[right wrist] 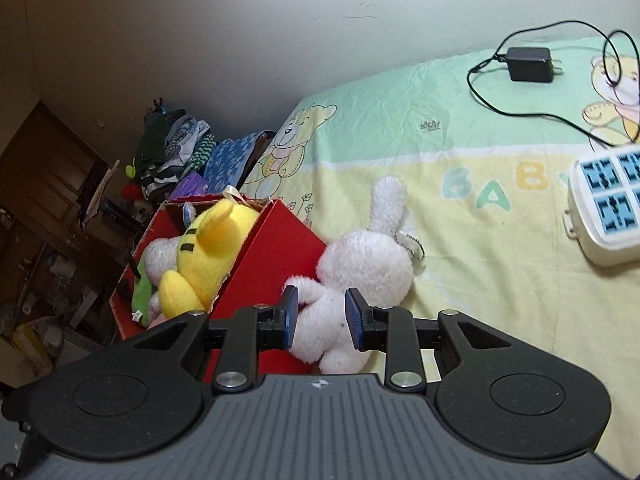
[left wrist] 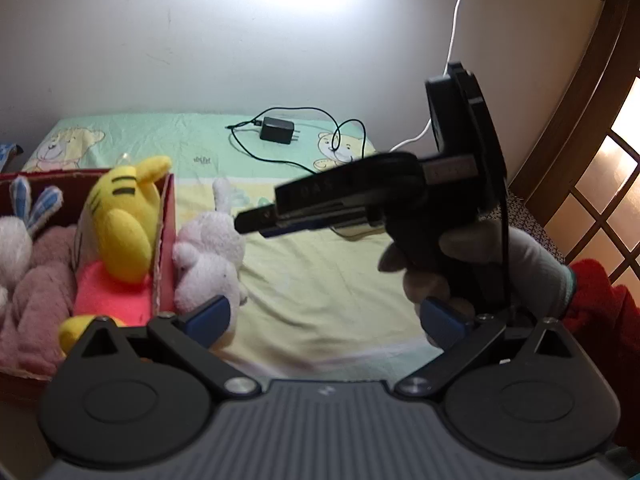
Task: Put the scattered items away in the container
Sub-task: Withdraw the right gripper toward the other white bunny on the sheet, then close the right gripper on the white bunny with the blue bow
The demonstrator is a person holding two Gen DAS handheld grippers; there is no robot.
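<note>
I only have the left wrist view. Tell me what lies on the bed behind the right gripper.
Observer: A white socket block with blue faces, to the right of the white rabbit.
Operator: Report anything loose on that rabbit.
Observer: A small ball chain hangs at its side, lying on the sheet.
Operator: Say what the right wrist view shows past the red box.
Observer: A pile of folded clothes lies beyond it.
</note>
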